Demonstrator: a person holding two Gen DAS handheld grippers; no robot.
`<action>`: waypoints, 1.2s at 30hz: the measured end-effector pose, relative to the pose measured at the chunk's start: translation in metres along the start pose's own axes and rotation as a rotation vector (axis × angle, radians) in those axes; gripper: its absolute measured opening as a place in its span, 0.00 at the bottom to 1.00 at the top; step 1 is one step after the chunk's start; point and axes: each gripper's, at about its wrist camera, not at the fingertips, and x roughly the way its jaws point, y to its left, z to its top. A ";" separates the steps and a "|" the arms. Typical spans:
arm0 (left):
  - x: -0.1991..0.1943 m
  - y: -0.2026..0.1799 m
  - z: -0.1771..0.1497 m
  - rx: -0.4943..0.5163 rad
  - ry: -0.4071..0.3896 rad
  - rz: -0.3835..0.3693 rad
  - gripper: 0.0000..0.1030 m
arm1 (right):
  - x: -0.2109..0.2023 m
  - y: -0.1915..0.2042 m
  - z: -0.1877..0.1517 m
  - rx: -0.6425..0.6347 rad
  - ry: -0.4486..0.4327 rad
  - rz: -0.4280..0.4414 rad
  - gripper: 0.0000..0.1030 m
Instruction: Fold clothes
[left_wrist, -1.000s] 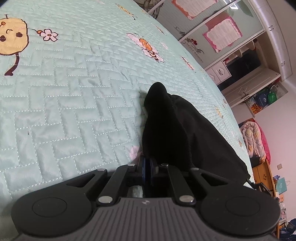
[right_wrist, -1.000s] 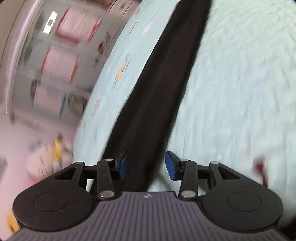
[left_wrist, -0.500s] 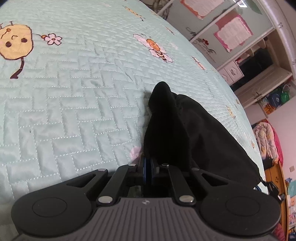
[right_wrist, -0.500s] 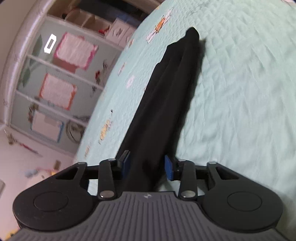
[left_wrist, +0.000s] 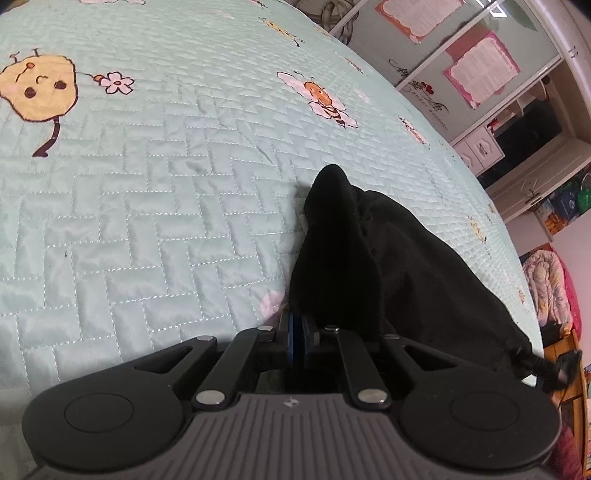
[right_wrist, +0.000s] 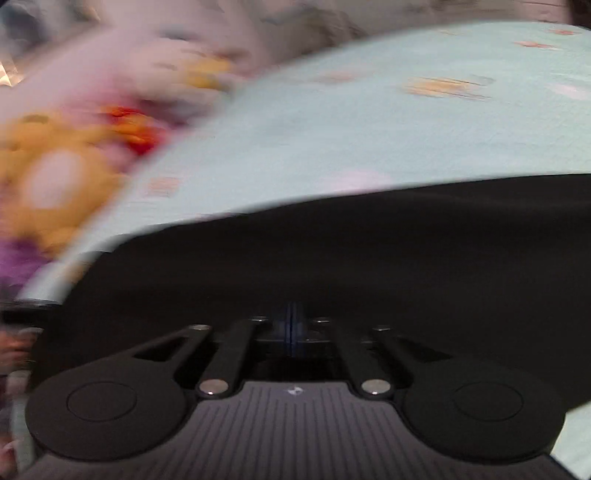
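Black garment (left_wrist: 373, 258) lies on the mint quilt (left_wrist: 147, 192), running from centre toward four o'clock. Left gripper (left_wrist: 295, 338) is clamped on its edge; right gripper (right_wrist: 293, 325) is closed on the cloth (right_wrist: 332, 266).

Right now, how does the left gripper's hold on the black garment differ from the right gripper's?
The left gripper is shut on a bunched end of the black garment, which rises ahead to a peak; the right gripper is shut where the cloth spreads as a broad dark sheet. The left wrist view is sharp, the right one smeared by motion. Both show blue pads pressed together, with the garment lying over the green quilt.
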 end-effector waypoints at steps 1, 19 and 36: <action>0.000 0.000 0.000 0.002 0.000 0.003 0.10 | -0.017 -0.032 0.011 0.052 -0.077 -0.097 0.00; -0.003 -0.001 -0.005 -0.038 -0.018 0.015 0.11 | 0.024 -0.021 0.042 0.157 -0.043 -0.021 0.00; -0.004 0.009 -0.006 -0.096 -0.031 -0.022 0.11 | -0.188 -0.206 -0.046 0.718 -0.584 -0.227 0.66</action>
